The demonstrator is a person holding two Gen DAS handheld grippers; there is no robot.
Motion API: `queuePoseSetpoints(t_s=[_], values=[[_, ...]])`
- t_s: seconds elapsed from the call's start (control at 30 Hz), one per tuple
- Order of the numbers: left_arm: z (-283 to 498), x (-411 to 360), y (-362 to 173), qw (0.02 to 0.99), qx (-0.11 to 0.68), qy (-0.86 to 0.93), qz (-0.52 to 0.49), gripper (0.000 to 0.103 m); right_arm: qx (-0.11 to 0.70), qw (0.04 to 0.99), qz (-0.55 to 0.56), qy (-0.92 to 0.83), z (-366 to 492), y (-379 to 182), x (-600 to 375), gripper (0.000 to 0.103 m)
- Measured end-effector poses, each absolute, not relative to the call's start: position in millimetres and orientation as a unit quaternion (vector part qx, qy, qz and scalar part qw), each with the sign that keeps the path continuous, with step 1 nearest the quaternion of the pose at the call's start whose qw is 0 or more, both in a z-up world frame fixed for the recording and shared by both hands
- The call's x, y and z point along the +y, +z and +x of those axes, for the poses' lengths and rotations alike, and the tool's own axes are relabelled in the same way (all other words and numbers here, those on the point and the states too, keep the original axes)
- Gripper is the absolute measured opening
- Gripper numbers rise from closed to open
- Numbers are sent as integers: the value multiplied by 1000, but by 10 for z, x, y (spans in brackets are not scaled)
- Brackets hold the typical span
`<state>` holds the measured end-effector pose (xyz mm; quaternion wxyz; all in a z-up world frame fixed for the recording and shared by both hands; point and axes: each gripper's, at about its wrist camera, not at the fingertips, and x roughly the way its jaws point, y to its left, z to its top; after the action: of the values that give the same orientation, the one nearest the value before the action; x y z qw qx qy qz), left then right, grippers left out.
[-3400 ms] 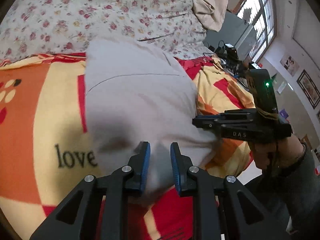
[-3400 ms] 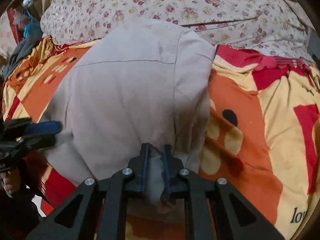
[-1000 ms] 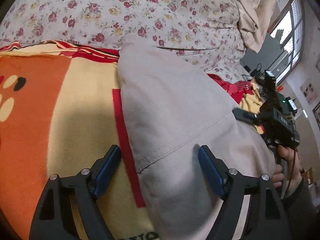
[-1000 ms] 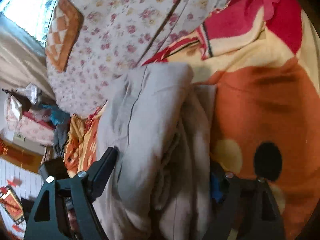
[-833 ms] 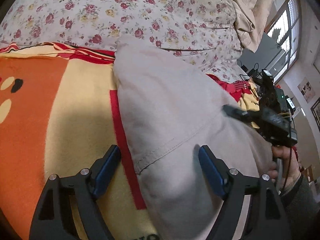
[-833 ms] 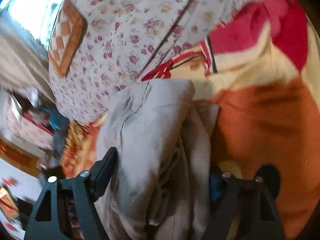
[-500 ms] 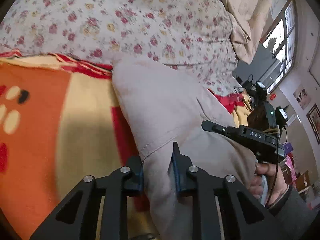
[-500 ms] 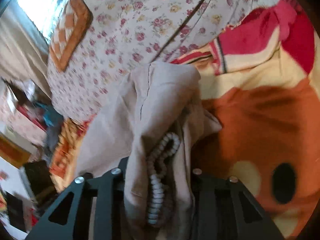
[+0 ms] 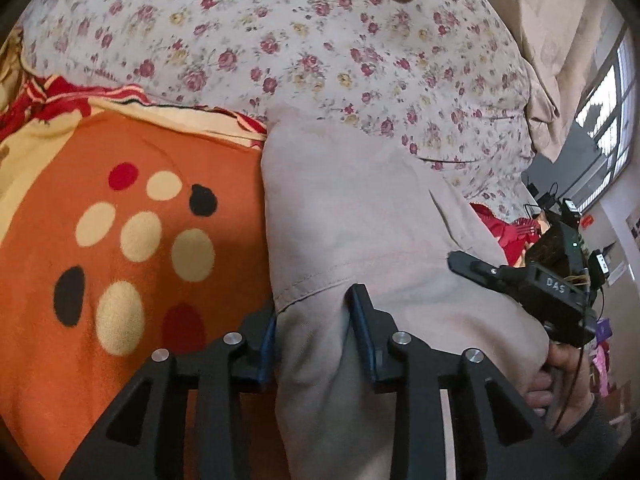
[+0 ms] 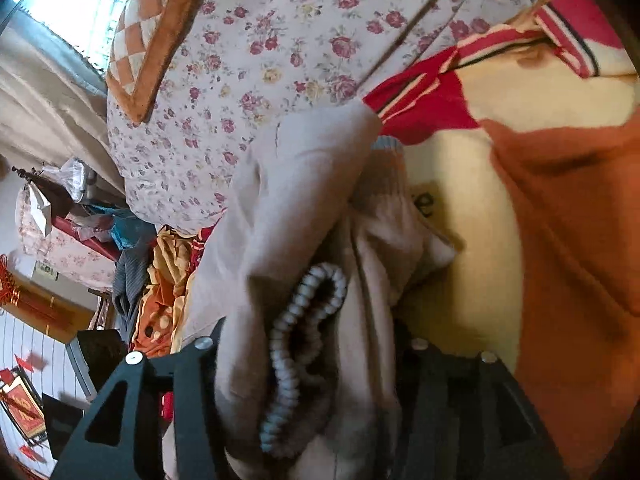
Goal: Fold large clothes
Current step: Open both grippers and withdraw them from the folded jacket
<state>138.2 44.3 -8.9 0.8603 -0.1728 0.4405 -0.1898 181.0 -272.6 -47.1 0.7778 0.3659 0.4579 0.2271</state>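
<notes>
A folded beige garment (image 9: 360,220) lies on an orange, yellow and red blanket (image 9: 120,240), its far end against a floral quilt. My left gripper (image 9: 314,330) is shut on the garment's near left edge, below a stitched seam. My right gripper (image 10: 304,360) is shut on the garment's thick side edge (image 10: 296,208), where stacked layers and a ribbed cuff (image 10: 298,320) bulge between the fingers. The right gripper also shows in the left wrist view (image 9: 492,270), at the garment's right side. The right fingertips are hidden in the cloth.
The floral quilt (image 9: 300,48) piles up behind the garment. An orange checkered cushion (image 10: 148,40) lies on it. A window (image 9: 608,120) and a desk with electronics stand at the right. Clutter and clothes (image 10: 120,240) sit off the bed's far side.
Both grippers closed from wide open onto the garment's edges. The garment has since lifted and shifted a little over the blanket.
</notes>
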Motion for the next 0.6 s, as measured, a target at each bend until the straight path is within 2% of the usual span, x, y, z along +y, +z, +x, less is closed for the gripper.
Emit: queuePoseSetpoints(t_s=[0.2,0.23,0.27,0.3,0.33,0.37,0.43,0.6], values=[[1075,472,373,901,414,-98,-85,22,421,817,346,191,1257,57,-3059,56],[974,472,467,907,406,-83,-72,27,407,835,322,184,1108,194,-3071,56],[895,477,529,911,399,-75,-64,38,391,856,291,173,945,339,-3045,56],[803,485,591,916,392,-64,-56,44,378,875,259,157,760,450,-3016,56],[693,498,651,920,385,-52,-50,55,369,887,236,144,625,511,-2987,57],[616,509,687,923,379,-44,-45,60,361,899,212,128,446,557,-2960,63],[433,503,757,928,372,-18,-26,61,351,915,175,96,158,613,-2886,72],[161,459,890,935,355,-3,-15,63,332,934,121,59,-230,695,-2813,72]])
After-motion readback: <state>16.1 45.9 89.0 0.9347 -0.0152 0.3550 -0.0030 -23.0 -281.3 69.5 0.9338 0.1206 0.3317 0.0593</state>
